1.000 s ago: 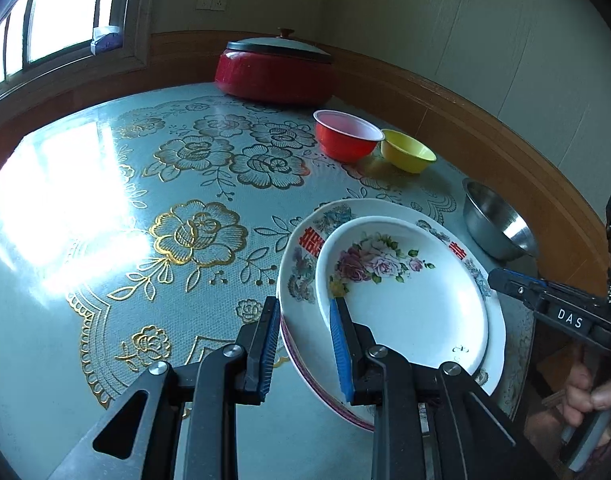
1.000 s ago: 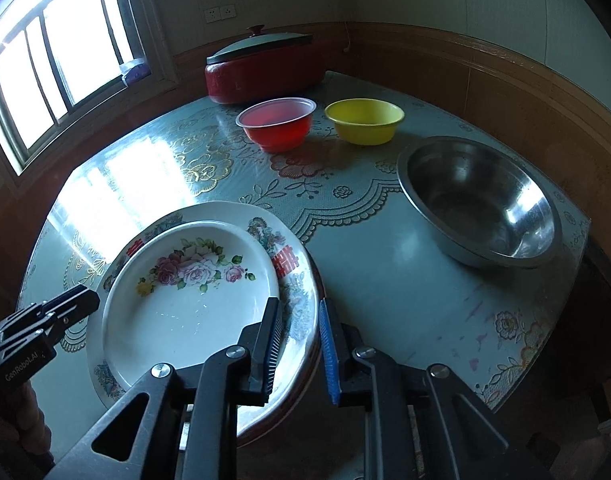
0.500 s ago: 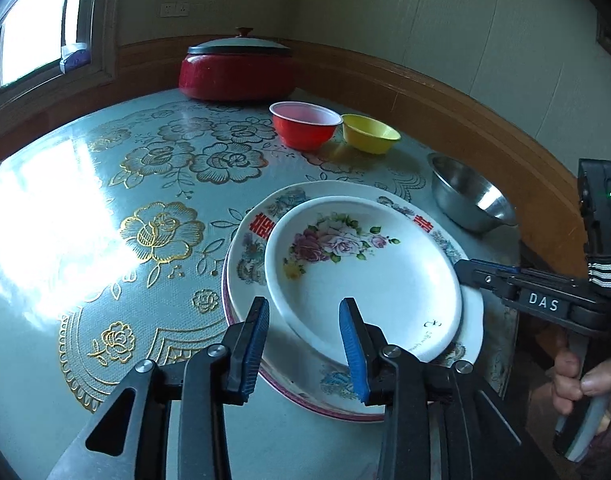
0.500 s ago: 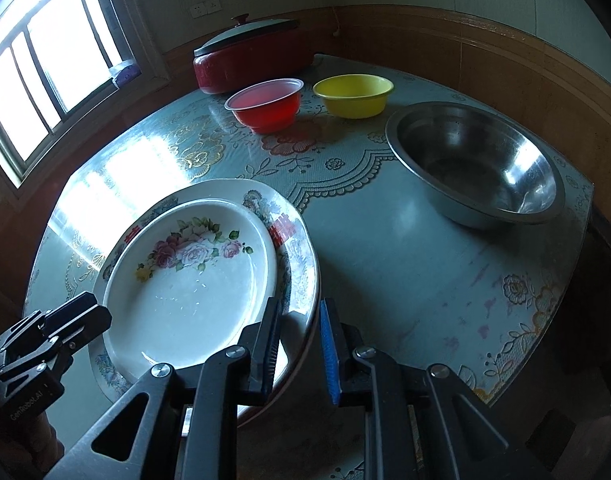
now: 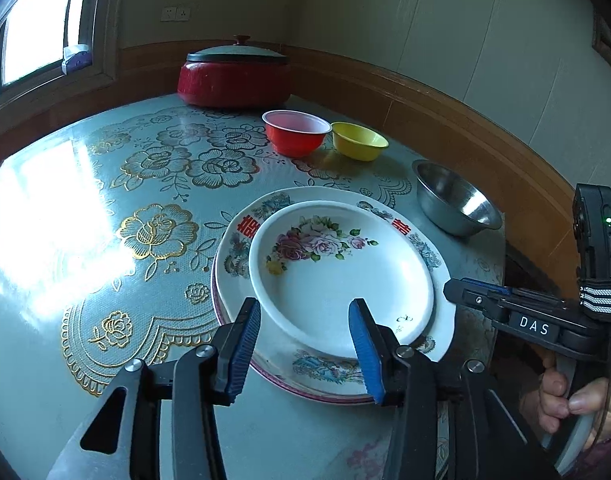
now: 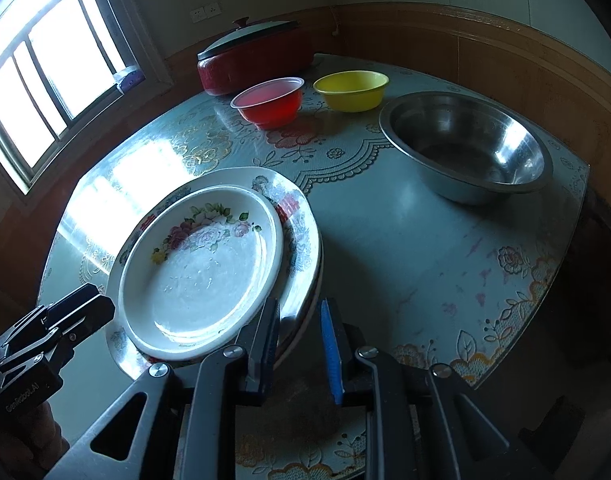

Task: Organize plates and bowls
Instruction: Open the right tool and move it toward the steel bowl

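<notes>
A small white plate with pink flowers [image 5: 337,276] [image 6: 201,272] lies on a bigger plate with red characters [image 5: 401,226] [image 6: 293,208]. A pink-rimmed plate lies under both. My left gripper [image 5: 304,308] [image 6: 93,304] is at the stack's near rim. Its jaws are opening, and the rim lies between the pads without touching them. My right gripper [image 6: 298,308] [image 5: 451,286] is at the stack's right edge, its jaws a narrow gap apart and not pressing on anything. A red bowl [image 5: 296,133] [image 6: 269,102], a yellow bowl [image 5: 359,141] [image 6: 351,90] and a steel bowl [image 5: 453,200] [image 6: 465,148] stand apart beyond the plates.
A red pot with a lid [image 5: 233,80] [image 6: 257,60] stands at the back by the wooden wall panel. The round table [image 5: 105,240] has a flowered cover, and its edge runs close behind the steel bowl. A window is at the left. A person's hand [image 5: 565,396] grips the right tool.
The left jaws have spread much wider and come off the small plate's rim, and the left gripper has drawn back. The right gripper has also pulled back a little. The plates have stayed put.
</notes>
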Tool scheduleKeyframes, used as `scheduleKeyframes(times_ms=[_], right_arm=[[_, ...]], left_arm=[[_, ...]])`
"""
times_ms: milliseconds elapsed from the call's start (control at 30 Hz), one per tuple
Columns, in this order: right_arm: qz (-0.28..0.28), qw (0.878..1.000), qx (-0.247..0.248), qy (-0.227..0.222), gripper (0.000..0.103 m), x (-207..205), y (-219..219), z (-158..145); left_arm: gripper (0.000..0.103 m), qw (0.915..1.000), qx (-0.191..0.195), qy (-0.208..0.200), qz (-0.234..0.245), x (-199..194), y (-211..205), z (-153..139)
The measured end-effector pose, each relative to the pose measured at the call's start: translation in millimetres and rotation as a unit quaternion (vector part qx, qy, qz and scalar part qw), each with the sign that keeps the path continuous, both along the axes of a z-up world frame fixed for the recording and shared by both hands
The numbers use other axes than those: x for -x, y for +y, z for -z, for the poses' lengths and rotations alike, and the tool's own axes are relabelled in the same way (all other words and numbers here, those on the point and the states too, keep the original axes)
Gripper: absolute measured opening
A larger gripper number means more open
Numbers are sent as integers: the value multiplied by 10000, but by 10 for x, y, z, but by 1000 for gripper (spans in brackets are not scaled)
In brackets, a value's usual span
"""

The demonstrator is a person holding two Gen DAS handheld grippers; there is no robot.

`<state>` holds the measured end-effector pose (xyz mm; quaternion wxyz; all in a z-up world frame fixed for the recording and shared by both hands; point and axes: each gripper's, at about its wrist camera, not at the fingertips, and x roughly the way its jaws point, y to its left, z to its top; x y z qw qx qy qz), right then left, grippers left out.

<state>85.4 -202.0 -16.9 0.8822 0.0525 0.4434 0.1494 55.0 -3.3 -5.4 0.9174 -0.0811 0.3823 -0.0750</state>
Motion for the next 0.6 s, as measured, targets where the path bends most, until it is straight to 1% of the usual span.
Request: scheduleKeyframes(times_ms=[133, 200, 333, 467, 600], right_arm=[[114, 9999, -23, -55, 21, 99, -70, -31], [204, 9998, -41, -62, 24, 146, -115, -42], [386, 9992, -59, -114, 25, 230, -208, -79], [571, 9982, -20, -159, 27, 297, -297, -127], [747, 9970, -63, -209, 29, 278, -423, -158]], left_arm=[[47, 10000, -34, 71, 30, -14, -79, -34], [47, 9999, -85, 60, 56, -19, -127, -60], [47, 9995, -129, -65, 265, 14, -254, -126], [47, 9987, -164, -73, 480, 12, -388, -137], [47, 9975, -295, -46, 644, 0, -511, -127]])
